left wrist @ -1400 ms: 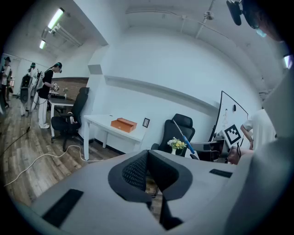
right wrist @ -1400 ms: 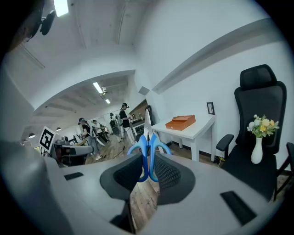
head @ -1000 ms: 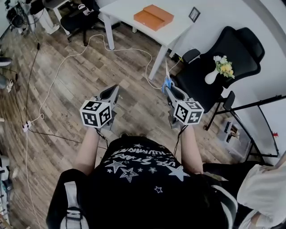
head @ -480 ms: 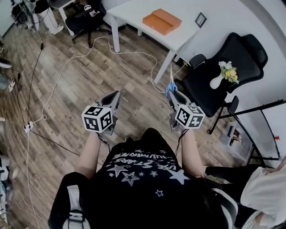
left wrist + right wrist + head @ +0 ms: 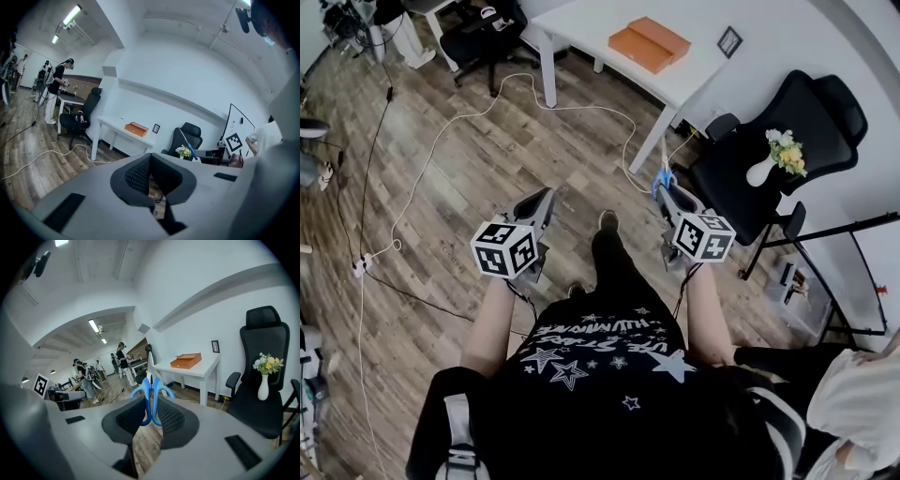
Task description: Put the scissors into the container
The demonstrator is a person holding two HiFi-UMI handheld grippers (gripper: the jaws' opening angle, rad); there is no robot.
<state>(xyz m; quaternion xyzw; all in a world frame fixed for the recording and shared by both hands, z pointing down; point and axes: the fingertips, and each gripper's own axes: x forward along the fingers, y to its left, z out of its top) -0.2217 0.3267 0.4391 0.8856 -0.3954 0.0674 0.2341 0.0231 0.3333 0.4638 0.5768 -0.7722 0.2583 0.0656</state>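
Wood-plank floor [image 5: 572, 159], smooth blue plastic scissors [image 5: 151, 394]

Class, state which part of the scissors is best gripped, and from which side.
Grip the scissors by the blue handle loops, from the handle end, as the right gripper does: the loops sit flat between its jaws, the thin blades pointing away.

The head camera sits high above the person and looks steeply down past the left gripper [image 5: 534, 201] and right gripper [image 5: 669, 193] to the wooden floor [image 5: 478, 159]. Each gripper camera rides close behind its own jaws, facing level across the room. All three views share the white desk [image 5: 581, 23], the orange box [image 5: 649, 44] and the black office chair [image 5: 830, 108].
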